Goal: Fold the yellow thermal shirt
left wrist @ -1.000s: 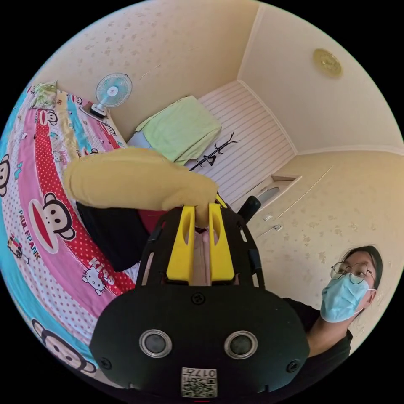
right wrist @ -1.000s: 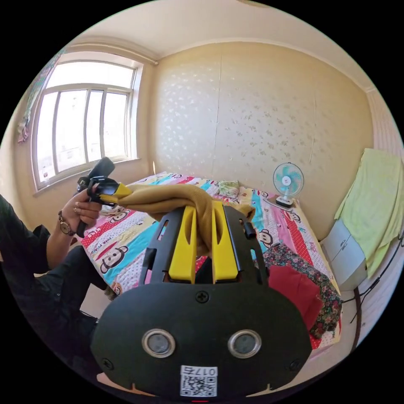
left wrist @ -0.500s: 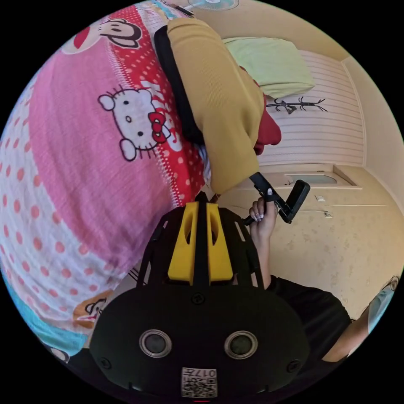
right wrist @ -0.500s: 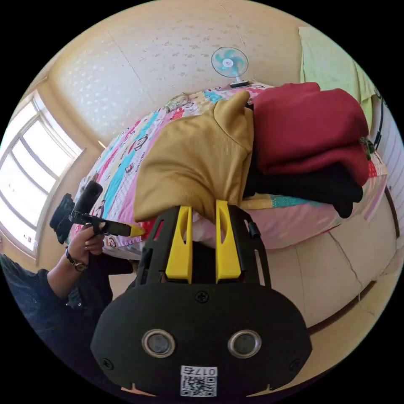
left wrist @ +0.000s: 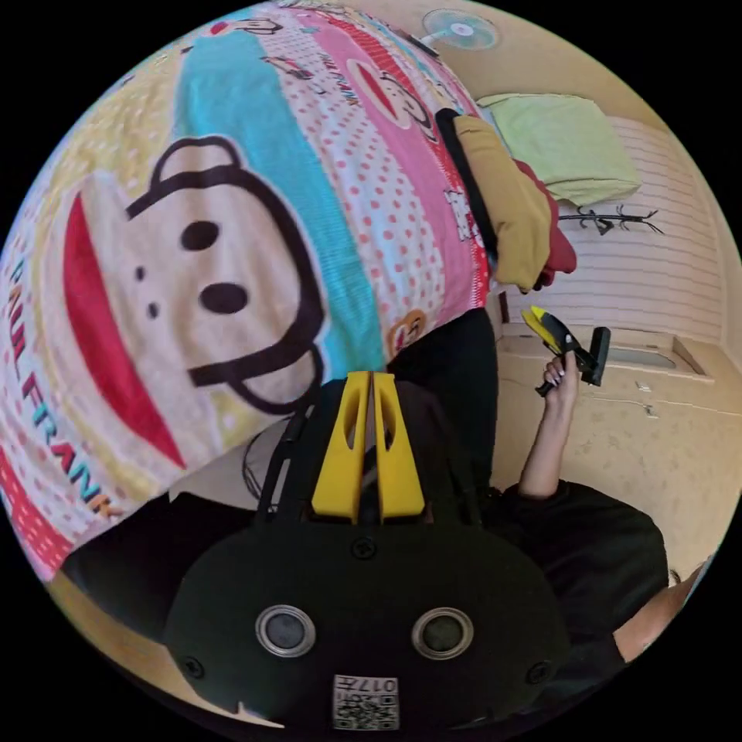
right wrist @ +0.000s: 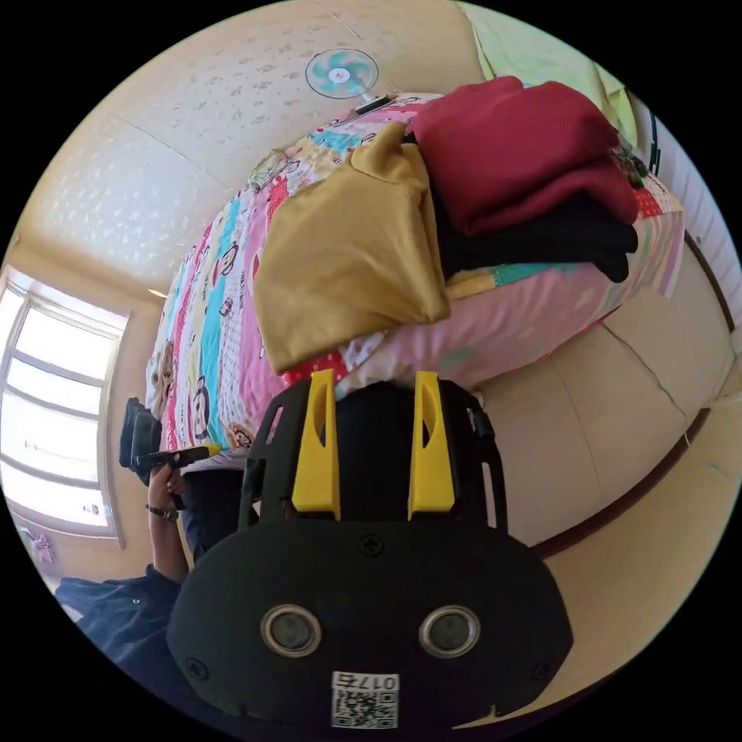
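Folded shirt [right wrist: 352, 247] on bed [right wrist: 495, 344] edge, leaning on red-and-black pile [right wrist: 533, 178], far side hidden. Right gripper [right wrist: 372, 386] spread, empty; left gripper [left wrist: 369, 386] nearly closed, empty.

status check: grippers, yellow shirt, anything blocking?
Left gripper shut, empty. Right gripper open, empty, clear of cloth. Yellow shirt folded on the bed, against the red and black stack. Nothing in the way.

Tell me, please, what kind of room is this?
Most likely a bedroom in a home. A bed with a cartoon-print sheet holds folded clothes, among them the yellow shirt; a small fan stands at its far end, and a window shows.
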The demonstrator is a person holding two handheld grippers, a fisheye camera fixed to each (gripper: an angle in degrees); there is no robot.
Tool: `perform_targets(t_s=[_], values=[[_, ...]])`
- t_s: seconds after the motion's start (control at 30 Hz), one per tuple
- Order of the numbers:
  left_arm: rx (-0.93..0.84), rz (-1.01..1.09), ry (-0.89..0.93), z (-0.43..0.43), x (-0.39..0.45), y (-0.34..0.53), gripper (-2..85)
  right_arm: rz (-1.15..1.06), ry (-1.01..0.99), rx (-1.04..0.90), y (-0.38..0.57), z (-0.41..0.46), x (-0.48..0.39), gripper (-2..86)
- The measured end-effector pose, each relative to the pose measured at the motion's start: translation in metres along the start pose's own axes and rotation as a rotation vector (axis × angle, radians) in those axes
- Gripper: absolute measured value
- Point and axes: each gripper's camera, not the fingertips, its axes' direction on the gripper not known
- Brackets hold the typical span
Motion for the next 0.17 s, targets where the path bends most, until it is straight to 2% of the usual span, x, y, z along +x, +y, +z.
perform_targets(t_s=[0.17], values=[[0.156, -0.104, -0.301, -0.079, -0.001, 0.020, -1.0, -0.139, -0.210, -0.183, -0.028, 0.045, -0.045, 5.4]])
